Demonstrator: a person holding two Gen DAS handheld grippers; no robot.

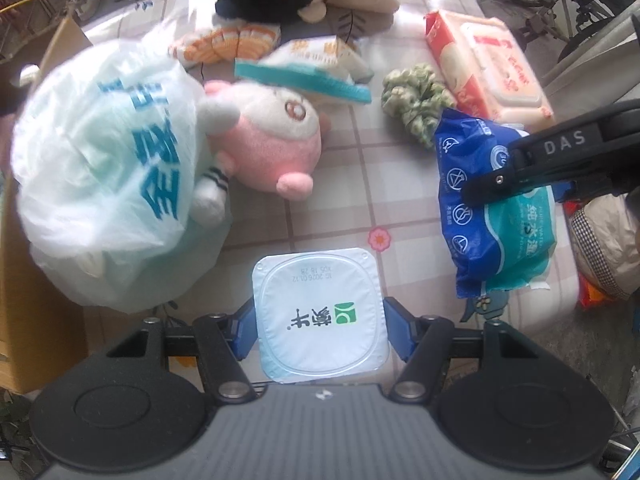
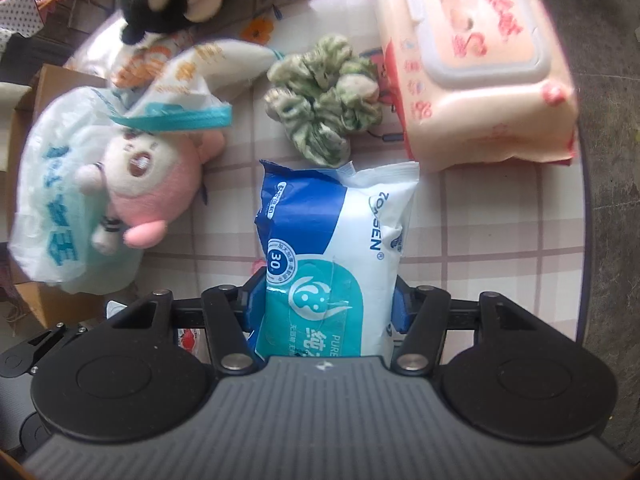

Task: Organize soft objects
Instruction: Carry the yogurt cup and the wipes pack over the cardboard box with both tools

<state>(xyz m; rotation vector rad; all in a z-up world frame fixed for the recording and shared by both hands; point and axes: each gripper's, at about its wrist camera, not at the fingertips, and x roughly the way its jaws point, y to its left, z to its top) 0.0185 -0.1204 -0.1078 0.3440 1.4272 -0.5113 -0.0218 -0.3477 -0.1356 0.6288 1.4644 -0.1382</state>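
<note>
While clamped on the yogurt cup (image 1: 320, 316) by its sides, left gripper (image 1: 320, 330) risks crushing thin walls or tilting the foil lid; right gripper (image 2: 326, 308), pinched across the blue wipes pack (image 2: 332, 248), risks a soft-film slip or sag. Crowded ahead: pink plush (image 1: 272, 136) against the white plastic bag (image 1: 104, 176), green scrunchie (image 2: 324, 104) just beside the peach wipes pack (image 2: 476, 60). Little bare checked tablecloth (image 1: 360, 200) between; table edge near on the right.
</note>
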